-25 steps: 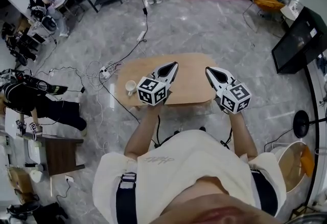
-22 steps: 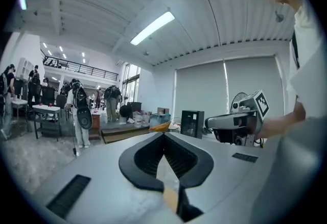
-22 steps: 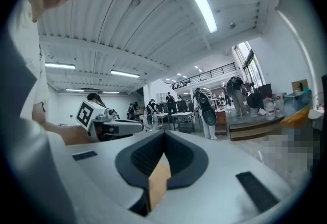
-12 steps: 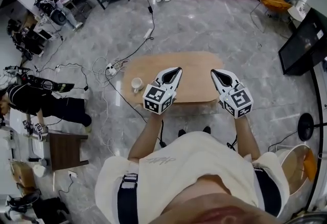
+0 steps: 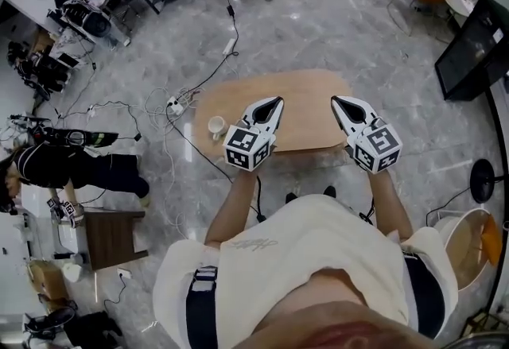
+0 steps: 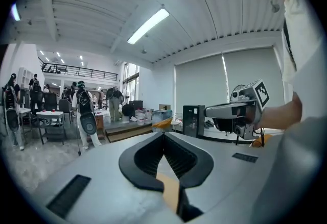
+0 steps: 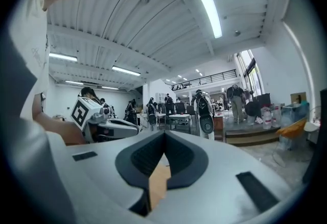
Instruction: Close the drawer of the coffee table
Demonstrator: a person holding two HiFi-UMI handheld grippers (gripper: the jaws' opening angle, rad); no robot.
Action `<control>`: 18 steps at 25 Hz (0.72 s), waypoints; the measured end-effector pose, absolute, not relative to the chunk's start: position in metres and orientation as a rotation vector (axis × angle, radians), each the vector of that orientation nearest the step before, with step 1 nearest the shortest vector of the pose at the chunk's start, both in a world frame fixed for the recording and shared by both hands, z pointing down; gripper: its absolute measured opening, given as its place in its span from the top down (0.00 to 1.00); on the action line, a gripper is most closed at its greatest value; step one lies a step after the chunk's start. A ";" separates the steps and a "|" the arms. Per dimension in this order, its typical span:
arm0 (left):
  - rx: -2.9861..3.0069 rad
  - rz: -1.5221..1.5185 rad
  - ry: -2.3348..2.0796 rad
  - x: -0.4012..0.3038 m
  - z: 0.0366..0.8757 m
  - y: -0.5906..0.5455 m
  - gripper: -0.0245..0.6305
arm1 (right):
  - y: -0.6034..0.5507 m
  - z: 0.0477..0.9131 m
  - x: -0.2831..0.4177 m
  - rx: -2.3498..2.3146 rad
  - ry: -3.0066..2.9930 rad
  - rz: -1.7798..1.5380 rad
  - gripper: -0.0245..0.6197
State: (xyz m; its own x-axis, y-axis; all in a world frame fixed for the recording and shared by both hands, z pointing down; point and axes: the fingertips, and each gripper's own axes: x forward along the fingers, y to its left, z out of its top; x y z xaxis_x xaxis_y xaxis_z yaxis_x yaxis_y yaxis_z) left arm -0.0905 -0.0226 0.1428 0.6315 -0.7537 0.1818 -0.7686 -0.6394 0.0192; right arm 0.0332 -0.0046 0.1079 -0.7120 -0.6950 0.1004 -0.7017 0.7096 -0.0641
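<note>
The oval wooden coffee table [image 5: 298, 93] stands on the marble floor in front of me in the head view. A pale strip under its near edge [image 5: 314, 158] may be the drawer, but I cannot tell how far out it stands. My left gripper [image 5: 275, 103] hovers over the table's near left part, jaws together and empty. My right gripper [image 5: 337, 101] hovers over the near right part, also shut and empty. Each gripper view looks out across the room, with a sliver of tan tabletop [image 6: 168, 187] [image 7: 158, 182] below the jaws. The left gripper [image 6: 164, 136] and right gripper [image 7: 164, 133] see each other sideways.
A white cup [image 5: 215, 127] sits on the table's left end. Cables and a power strip [image 5: 171, 107] lie on the floor to the left. A dark screen [image 5: 477, 45] stands at the right, a small brown table [image 5: 111, 236] at the lower left. A person in black [image 5: 71, 164] is at the left.
The head view has shifted, so the table sits slightly higher and further right in frame. Both grippers stay shut over the table's near half, in much the same pose.
</note>
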 end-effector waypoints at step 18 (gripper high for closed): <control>2.795 0.208 -1.225 -0.091 0.143 -0.043 0.96 | -0.007 0.109 0.039 1.261 -2.825 0.194 0.97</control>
